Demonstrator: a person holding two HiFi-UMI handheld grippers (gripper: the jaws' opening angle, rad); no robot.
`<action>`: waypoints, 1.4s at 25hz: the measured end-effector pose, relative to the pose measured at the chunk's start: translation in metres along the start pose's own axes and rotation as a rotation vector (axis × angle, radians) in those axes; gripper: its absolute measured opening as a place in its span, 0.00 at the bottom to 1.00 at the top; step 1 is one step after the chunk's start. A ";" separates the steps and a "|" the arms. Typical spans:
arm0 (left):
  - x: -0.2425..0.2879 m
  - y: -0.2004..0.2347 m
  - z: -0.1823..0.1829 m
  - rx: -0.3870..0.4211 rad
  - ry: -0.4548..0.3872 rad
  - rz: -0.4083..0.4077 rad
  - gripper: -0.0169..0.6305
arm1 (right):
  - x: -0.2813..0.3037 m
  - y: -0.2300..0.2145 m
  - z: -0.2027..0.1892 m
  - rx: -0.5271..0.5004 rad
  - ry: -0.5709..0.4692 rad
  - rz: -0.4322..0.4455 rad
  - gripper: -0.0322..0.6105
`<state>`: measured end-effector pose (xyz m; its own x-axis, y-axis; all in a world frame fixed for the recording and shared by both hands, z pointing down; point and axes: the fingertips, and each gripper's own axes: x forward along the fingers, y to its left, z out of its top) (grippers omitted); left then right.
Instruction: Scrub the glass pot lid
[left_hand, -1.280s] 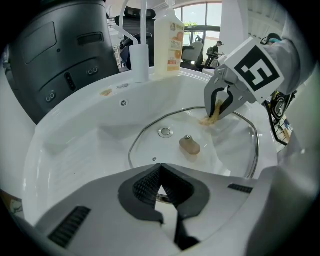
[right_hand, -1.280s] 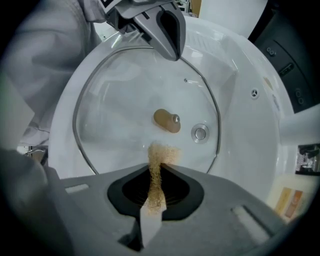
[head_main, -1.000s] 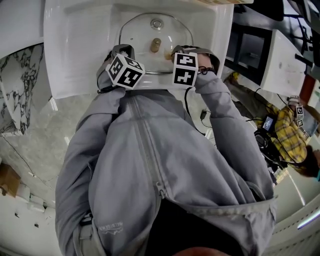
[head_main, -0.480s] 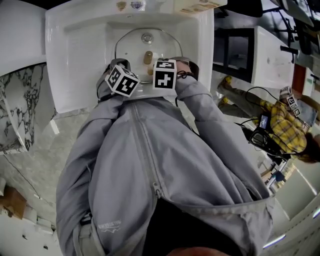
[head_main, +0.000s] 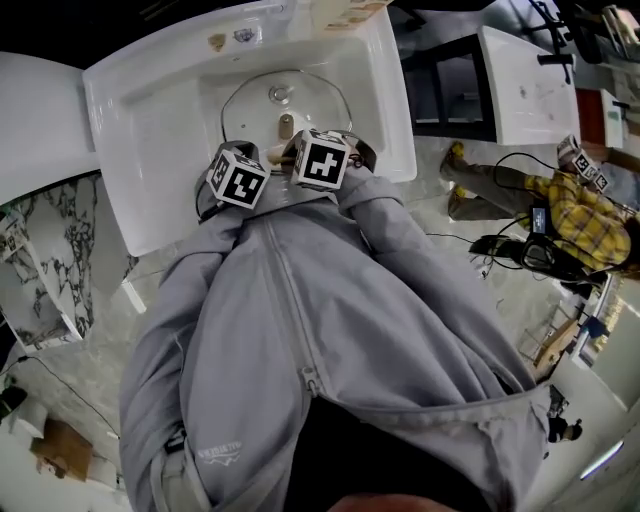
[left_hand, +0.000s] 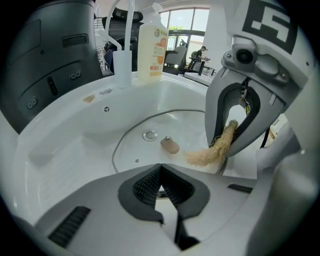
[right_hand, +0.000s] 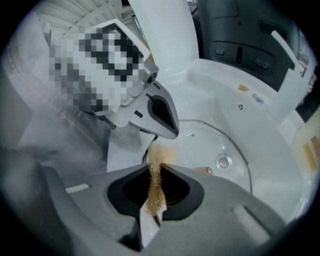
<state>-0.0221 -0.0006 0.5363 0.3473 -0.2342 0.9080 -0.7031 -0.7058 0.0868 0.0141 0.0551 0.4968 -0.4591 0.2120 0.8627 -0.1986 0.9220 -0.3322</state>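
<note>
The glass pot lid (head_main: 262, 98) lies in the white sink (head_main: 150, 120) with its wooden knob (head_main: 285, 125) up. My left gripper (left_hand: 160, 189) is shut at the lid's near rim, and a sliver of metal rim shows at its pad tips. My right gripper (right_hand: 155, 192) is shut on a tan fibrous scrubber (right_hand: 156, 175). The scrubber (left_hand: 207, 156) hangs down onto the lid (left_hand: 145, 150) just right of the knob (left_hand: 170, 146). From the head view, both marker cubes sit side by side at the basin's near edge.
A soap bottle (left_hand: 152, 42) and a white cup (left_hand: 122, 60) stand on the sink's far ledge. The drain (right_hand: 223, 161) shows through the glass. A dark cabinet (head_main: 445, 85) stands to the right of the sink, and a person in yellow plaid (head_main: 580, 215) is farther right.
The right gripper has moved left, closer to the left gripper, with the scrubber in it. The head view has swung, so the sink sits further left in it.
</note>
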 end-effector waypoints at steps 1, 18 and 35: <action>-0.002 -0.001 0.000 0.013 -0.004 -0.004 0.04 | -0.001 -0.001 0.002 0.023 -0.029 -0.024 0.11; -0.084 -0.023 0.080 0.098 -0.437 -0.023 0.04 | -0.111 -0.016 0.039 0.181 -0.530 -0.564 0.11; -0.147 -0.071 0.156 0.100 -0.755 -0.054 0.04 | -0.229 -0.022 -0.042 0.522 -0.942 -0.979 0.11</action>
<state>0.0730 -0.0203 0.3329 0.7350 -0.5659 0.3735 -0.6259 -0.7781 0.0529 0.1605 0.0000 0.3222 -0.3033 -0.8963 0.3235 -0.9511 0.3057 -0.0446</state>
